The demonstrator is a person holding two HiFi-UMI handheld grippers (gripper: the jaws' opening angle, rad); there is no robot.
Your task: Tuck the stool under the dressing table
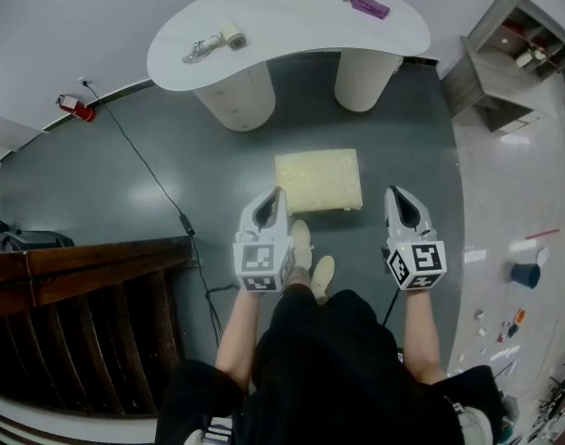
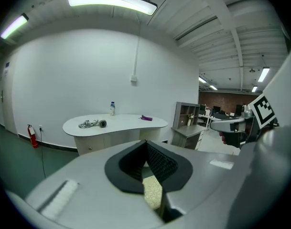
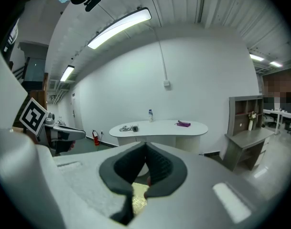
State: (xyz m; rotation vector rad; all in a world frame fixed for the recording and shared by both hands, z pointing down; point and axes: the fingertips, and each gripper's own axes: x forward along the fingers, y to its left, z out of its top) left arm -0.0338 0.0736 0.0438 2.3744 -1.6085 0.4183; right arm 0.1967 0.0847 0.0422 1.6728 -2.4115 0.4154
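Head view shows left gripper (image 1: 275,195) and right gripper (image 1: 397,194) both clamped together, empty, near the stool (image 1: 319,181).

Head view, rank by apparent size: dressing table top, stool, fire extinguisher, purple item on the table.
1. dressing table top, clearly the largest
2. stool
3. fire extinguisher and purple item: both small and about alike, so not ranked against each other
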